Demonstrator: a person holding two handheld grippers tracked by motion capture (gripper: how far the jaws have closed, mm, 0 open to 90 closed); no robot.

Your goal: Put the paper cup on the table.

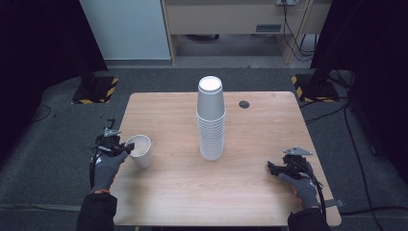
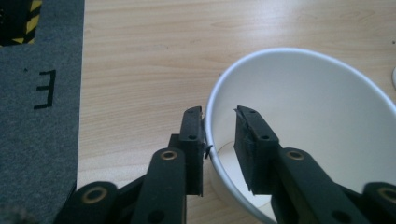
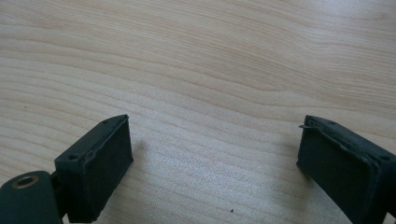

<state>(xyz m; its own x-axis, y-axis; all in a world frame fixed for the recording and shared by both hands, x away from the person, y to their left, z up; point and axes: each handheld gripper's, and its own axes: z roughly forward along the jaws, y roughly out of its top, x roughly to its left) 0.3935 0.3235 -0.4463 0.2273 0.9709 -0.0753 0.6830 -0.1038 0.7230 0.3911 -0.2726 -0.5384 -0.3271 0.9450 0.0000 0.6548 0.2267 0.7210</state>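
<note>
- Left gripper (image 2: 219, 130): jaws straddling rim of tilted, empty paper cup (image 2: 303, 126), small gap remaining.
- Right gripper (image 3: 212, 158): wide apart, holding nothing, above desk (image 3: 196, 56).
- Cup stack (image 1: 210, 120): mid-desk, inverted.

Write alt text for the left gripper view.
The left gripper straddles the rim of a white paper cup, one black finger outside the wall and one inside. The cup sits on a light wooden table, with grey carpet at left.

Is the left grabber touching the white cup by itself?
Touching. In the left gripper view, the left gripper straddles the single cup's rim, one jaw outside and one inside; the outer jaw presses the wall, with a small gap at the inner jaw.
</note>
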